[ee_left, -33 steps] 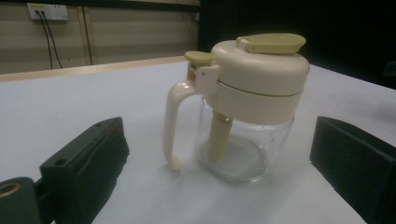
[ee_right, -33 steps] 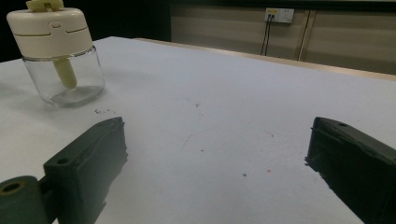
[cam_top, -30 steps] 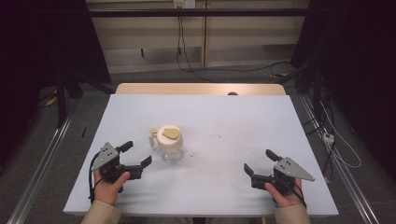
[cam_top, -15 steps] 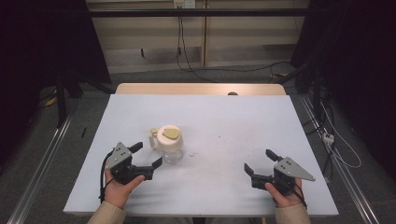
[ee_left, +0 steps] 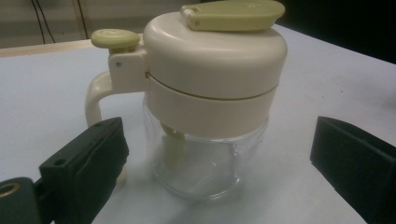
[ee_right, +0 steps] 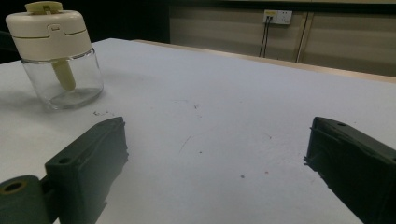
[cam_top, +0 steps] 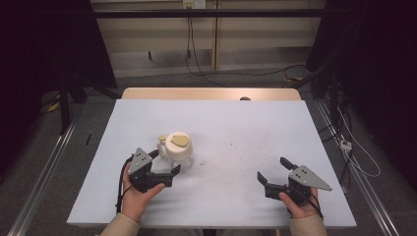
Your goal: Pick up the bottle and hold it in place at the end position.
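Left gripper view: both black jaws cut off by bottom edge. Clear glass jar with cream lid (ee_left: 212, 107): green flip tab cropped at top edge. Handle partly hidden behind jaw.

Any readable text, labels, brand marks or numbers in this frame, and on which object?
None can be read.
Glass jar with cream plastic lid and olive-green flap: no print, label or brand mark on its visible sides.
White table cover: only small dark specks, no writing.
Left gripper and right gripper: black jaws and grey plates bear no legible marking.
White wall socket: too small to read.
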A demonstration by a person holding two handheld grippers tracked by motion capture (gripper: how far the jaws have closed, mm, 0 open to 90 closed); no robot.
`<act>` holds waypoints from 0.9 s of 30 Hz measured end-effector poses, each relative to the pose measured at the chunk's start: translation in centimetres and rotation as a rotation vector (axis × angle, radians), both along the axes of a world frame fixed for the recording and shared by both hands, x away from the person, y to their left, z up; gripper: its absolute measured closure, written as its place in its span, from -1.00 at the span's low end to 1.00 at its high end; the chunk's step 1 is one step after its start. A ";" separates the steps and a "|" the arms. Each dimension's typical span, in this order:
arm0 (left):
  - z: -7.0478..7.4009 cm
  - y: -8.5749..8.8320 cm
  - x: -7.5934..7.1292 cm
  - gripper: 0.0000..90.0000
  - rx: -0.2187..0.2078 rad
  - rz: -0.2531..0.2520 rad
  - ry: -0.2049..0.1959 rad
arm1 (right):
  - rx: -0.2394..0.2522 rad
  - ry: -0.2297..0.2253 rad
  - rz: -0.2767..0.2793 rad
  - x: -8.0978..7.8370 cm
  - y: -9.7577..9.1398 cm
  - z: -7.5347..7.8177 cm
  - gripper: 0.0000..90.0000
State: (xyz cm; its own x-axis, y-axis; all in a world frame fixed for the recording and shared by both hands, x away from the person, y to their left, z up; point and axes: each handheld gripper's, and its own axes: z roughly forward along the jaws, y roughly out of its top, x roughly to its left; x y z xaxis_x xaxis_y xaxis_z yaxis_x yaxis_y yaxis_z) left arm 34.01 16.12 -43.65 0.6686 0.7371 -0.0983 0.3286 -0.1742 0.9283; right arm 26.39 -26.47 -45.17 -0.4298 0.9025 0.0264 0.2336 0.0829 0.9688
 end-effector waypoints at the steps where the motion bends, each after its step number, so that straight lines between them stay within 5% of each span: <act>1: 0.0 -0.3 0.0 -0.93 0.003 0.010 0.003 | 0.000 -0.001 -0.002 0.0 0.0 0.0 -0.90; 27: -0.8 -3.8 1.8 -0.92 0.033 0.117 -0.017 | 0.003 0.001 -0.002 0.0 0.0 0.0 -0.90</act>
State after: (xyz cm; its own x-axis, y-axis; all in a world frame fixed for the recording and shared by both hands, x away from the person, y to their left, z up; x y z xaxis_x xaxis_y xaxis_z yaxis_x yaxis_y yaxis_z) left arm 35.82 12.34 -44.49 0.5792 0.8129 -0.0615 0.3324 -0.1666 0.9283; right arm 26.38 -26.51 -45.17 -0.4282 0.9032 0.0296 0.2347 0.0795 0.9688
